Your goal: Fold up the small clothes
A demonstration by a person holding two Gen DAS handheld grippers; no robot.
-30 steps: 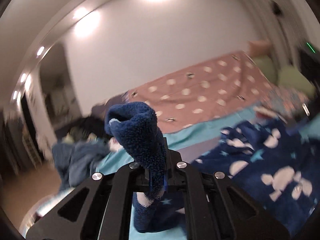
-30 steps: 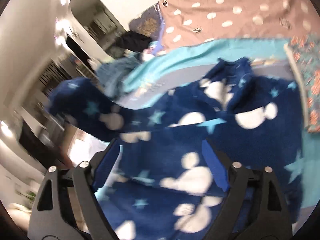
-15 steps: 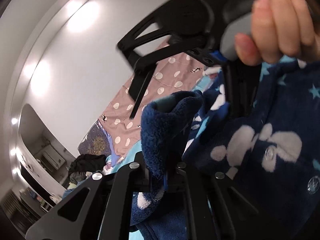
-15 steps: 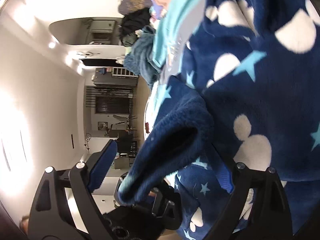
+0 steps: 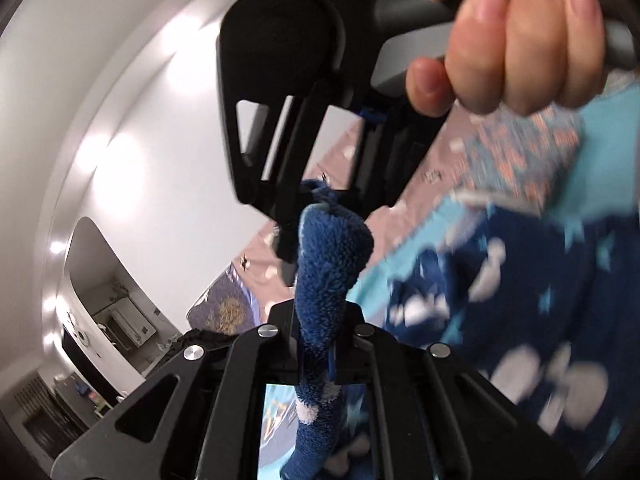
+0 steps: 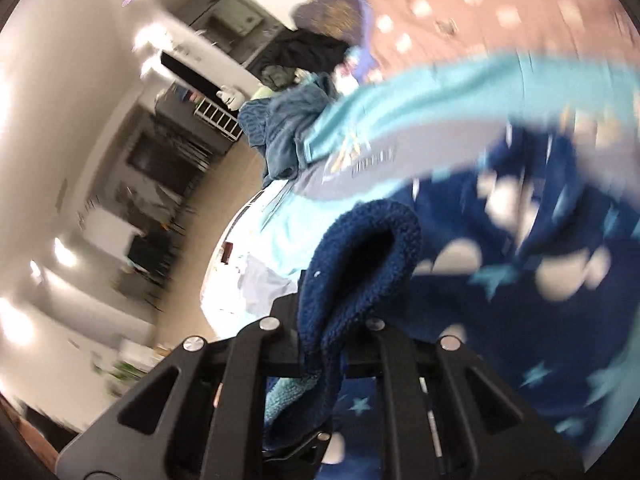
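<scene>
Both claws, left (image 5: 320,344), right (image 6: 324,344), clamped on fuzzy navy garment (image 6: 520,300), white-blob, star print.

Fleece garment (image 5: 520,320) on bed, both grippers at one fold

Left gripper (image 5: 316,344) & right gripper (image 6: 320,344) each have a garment fold betw. jaws. Right gripper w/ hand (image 5: 512,52) sits above & just behind left. Sheet (image 6: 420,92) under garment; clothes pile (image 6: 280,132) at bed's far-left end, spotted cover (image 6: 480,12) behind.

Just ahead of your left jaws, the right gripper (image 5: 304,216) and the hand (image 5: 508,40) holding it block the way forward. Beyond your right jaws, the fleece garment (image 6: 540,288) covers the bed; open floor (image 6: 236,184) lies left.
</scene>
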